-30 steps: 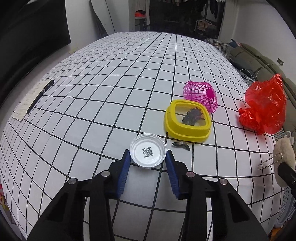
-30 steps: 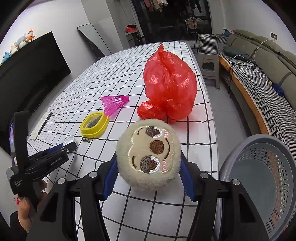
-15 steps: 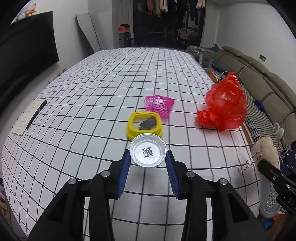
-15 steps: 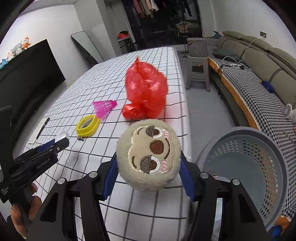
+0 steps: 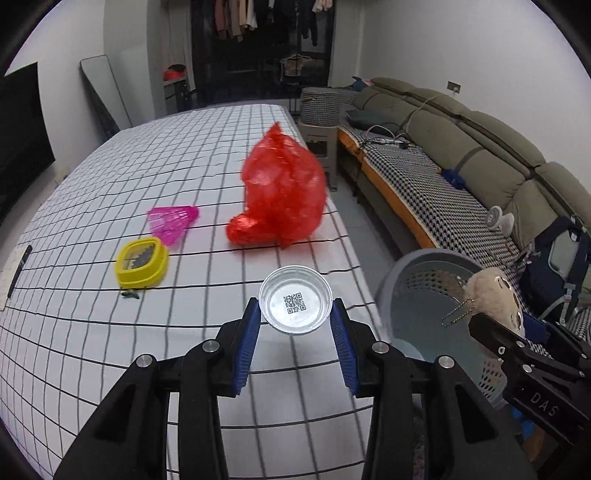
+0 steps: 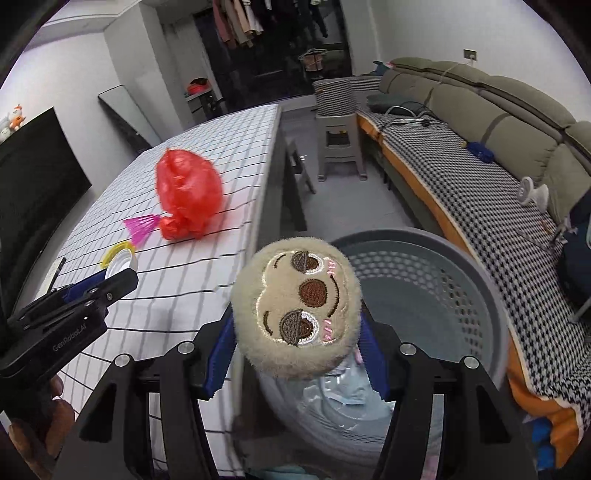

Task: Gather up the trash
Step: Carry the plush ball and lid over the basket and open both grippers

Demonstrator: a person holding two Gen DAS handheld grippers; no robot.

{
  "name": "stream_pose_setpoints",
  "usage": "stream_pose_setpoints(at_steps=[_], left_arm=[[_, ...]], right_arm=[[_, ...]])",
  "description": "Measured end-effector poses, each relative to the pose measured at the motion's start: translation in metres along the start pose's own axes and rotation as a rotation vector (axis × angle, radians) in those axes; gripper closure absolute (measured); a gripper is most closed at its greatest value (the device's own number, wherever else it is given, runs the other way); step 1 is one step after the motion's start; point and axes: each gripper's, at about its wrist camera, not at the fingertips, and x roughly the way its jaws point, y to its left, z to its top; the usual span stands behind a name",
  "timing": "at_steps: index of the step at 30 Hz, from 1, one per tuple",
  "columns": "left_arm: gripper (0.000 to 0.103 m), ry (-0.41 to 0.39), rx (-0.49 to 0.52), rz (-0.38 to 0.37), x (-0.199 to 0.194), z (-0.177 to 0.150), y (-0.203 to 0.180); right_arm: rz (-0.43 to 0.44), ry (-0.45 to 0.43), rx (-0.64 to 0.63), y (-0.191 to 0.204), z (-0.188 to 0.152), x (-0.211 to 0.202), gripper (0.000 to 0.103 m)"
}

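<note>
Grid table [image 5: 110,332]; L hand-held gripper [image 5: 295,325] clamps lid [image 5: 294,304], R [image 6: 295,350] clamps plush [image 6: 295,310] over basket [image 6: 480,280].

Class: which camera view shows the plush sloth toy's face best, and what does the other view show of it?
The right wrist view: the plush sloth toy sits centred, its embroidered face turned to the lens, held in the right claw above the grey basket. The left wrist view shows it only sideways near the frame's right edge, with its ball chain.

A home living room: a long green sofa [image 5: 461,125] along the wall, clothes [image 5: 266,18] hanging in an open wardrobe, a dark television [image 6: 37,173], a grid-patterned counter [image 5: 166,177].
</note>
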Motion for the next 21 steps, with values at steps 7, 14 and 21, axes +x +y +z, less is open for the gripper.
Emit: stream_pose_setpoints(at_steps=[7, 14, 21], left_arm=[[0.065, 0.030, 0.093, -0.082, 0.010, -0.004, -0.063], [0.064, 0.079, 0.159, -0.116, 0.032, -0.006, -0.103], [0.064, 0.122, 0.204, -0.123, 0.049, -0.011, -0.126]], right_arm=[[-0.072, 0.007, 0.066, -0.058, -0.012, -0.012, 0.045], [-0.110, 0.020, 0.128, -0.105, -0.019, -0.012, 0.045], [-0.117, 0.061, 0.142, -0.122, -0.023, 0.003, 0.045]])
